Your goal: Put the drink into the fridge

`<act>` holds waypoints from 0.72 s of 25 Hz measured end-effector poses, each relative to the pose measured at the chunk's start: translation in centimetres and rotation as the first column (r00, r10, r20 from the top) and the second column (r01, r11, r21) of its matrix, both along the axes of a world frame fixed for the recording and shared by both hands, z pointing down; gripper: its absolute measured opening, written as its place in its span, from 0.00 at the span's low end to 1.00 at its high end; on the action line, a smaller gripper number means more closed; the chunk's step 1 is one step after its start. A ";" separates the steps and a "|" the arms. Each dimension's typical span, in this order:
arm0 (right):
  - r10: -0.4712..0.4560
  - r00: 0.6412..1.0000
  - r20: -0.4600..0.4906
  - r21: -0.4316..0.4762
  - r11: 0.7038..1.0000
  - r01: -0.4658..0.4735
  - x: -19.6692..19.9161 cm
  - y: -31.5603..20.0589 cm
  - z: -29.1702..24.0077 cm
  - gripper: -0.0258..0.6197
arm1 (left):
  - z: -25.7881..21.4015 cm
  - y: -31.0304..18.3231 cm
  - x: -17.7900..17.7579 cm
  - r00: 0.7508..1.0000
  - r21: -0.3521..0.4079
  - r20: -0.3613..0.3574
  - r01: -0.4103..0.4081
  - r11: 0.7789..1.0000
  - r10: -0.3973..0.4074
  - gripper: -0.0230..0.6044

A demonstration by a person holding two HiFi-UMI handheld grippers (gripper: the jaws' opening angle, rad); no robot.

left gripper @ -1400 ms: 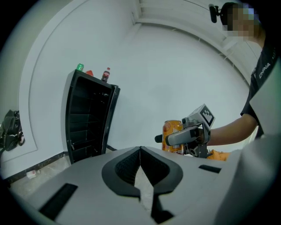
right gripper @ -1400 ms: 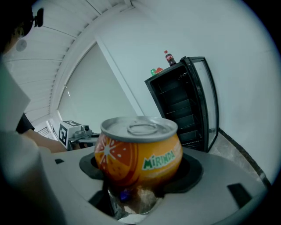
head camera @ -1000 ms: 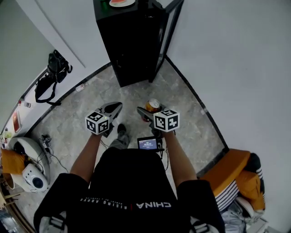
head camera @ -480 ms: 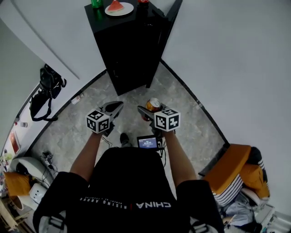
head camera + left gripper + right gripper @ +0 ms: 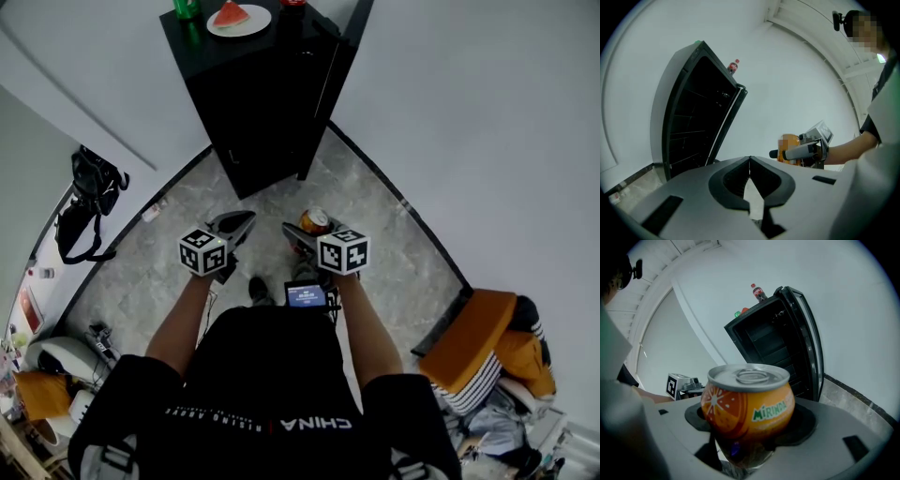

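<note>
You've edged closer to the open fridge (image 5: 267, 103) at 12 o'clock; the right gripper (image 5: 307, 230) still clamps the can (image 5: 749, 404), and the left gripper (image 5: 750, 164) stays closed, empty.

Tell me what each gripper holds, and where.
The right gripper clamps the orange soda can by its sides, upright. The left gripper is shut on nothing.
</note>
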State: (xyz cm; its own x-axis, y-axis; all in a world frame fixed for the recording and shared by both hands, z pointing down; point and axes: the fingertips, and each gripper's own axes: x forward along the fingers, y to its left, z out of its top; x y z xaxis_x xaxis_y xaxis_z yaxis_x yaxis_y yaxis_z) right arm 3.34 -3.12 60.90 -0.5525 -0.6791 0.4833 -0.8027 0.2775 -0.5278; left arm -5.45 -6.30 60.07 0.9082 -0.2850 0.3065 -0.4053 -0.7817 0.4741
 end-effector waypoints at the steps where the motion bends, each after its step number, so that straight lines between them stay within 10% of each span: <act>1: -0.004 1.000 0.002 -0.007 1.000 0.004 0.2 -0.5 0.4 0.57 | 0.3 -0.4 0.2 1.000 -0.008 0.001 0.004 1.000 -0.004 0.06; 18: -0.219 0.975 0.028 0.020 0.976 0.219 4.7 -15.4 -0.5 0.57 | -1.1 -13.0 5.7 0.985 0.019 0.025 0.169 0.985 -0.170 0.06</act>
